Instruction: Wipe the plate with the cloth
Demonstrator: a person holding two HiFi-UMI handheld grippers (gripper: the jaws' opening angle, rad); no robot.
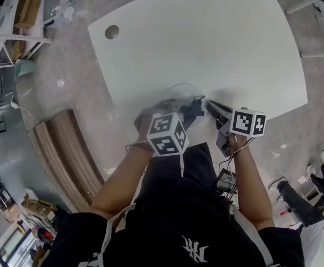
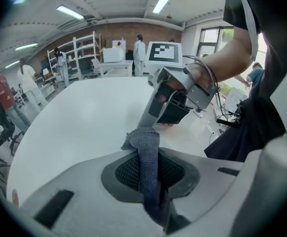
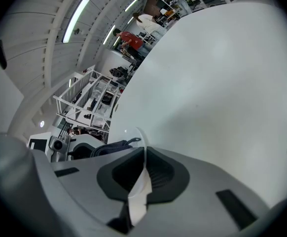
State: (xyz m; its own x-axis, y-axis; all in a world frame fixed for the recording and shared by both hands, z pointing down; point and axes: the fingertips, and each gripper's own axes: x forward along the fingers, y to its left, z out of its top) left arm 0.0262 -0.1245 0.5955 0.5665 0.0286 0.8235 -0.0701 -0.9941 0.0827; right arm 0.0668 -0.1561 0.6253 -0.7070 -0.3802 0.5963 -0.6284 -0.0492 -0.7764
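My left gripper (image 1: 189, 113) is shut on a dark grey knitted cloth (image 2: 146, 149), which sticks up out of its jaws in the left gripper view. The cloth (image 1: 194, 108) is a dark bunch between the two grippers in the head view. My right gripper (image 1: 209, 105) is shut on the rim of a thin clear plate (image 3: 138, 179), held edge-on between its pads. The plate (image 1: 182, 90) shows only faintly over the white table (image 1: 206, 38). The cloth (image 3: 108, 147) lies just left of the plate's rim. The right gripper's body (image 2: 175, 100) stands close behind the cloth.
Both grippers work near the table's front edge, by the person's body. A round hole (image 1: 112, 31) is at the table's far left corner. A wooden bench (image 1: 67, 154) lies on the floor at left. Shelves and several people (image 2: 3, 95) stand beyond the table.
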